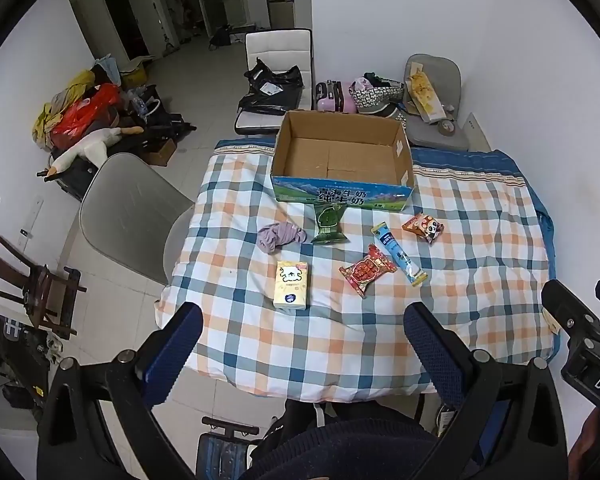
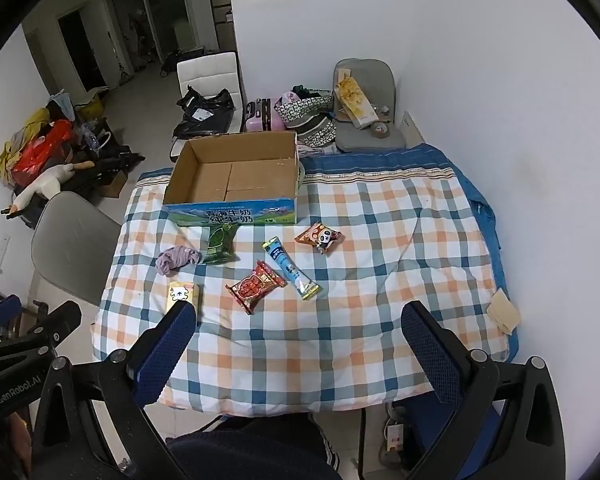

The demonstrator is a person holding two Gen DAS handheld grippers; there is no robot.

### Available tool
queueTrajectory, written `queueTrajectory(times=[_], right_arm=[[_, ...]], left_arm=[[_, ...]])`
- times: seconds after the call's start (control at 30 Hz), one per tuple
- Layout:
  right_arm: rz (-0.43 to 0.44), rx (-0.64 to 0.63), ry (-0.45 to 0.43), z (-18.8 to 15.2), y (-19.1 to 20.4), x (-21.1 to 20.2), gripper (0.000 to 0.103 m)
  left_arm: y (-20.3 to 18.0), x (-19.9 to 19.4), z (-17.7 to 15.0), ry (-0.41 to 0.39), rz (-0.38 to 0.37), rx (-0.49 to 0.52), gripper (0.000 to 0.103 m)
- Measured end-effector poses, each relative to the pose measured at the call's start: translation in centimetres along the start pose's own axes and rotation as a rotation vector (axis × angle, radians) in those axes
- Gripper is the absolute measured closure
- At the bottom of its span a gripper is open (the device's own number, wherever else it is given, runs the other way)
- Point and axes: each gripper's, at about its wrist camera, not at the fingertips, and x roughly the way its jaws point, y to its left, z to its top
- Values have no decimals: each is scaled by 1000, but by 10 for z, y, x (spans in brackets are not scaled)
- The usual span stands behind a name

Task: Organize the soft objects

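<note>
An open, empty cardboard box [image 1: 342, 158] [image 2: 236, 174] stands at the far side of the checked tablecloth [image 1: 340, 332]. In front of it lie a green packet [image 1: 329, 223] [image 2: 220, 244], a crumpled purple cloth [image 1: 280, 236] [image 2: 177, 260], a yellow tissue pack [image 1: 291, 285] [image 2: 184, 295], a red packet [image 1: 367, 270] [image 2: 255, 285], a blue stick pack [image 1: 398, 253] [image 2: 290, 269] and an orange panda packet [image 1: 423, 227] [image 2: 319, 237]. My left gripper [image 1: 302, 320] is open and empty, held above the near table edge. My right gripper [image 2: 298, 320] is open and empty, likewise held high.
A grey chair [image 1: 128, 216] stands left of the table. A white chair with a black bag [image 1: 274, 84], a pink suitcase [image 1: 336, 96] and a grey seat [image 1: 432, 104] are behind the box. A beige cloth [image 2: 502, 311] lies at the table's right edge.
</note>
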Motion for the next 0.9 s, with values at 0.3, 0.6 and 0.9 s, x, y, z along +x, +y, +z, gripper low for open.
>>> queueTrajectory(times=[0.3,0.6,0.9], right_arm=[[2,5,-1,0,-1,0,0],[-1,5,-2,2,-6,-2,0],[-3,3,-3,1,-3,1,0]], left_arm=[[-3,-4,4,-2,5,9,0],[-6,-6,13,-15,2,15,0],[-3,-1,13,-23,-1,15,0]])
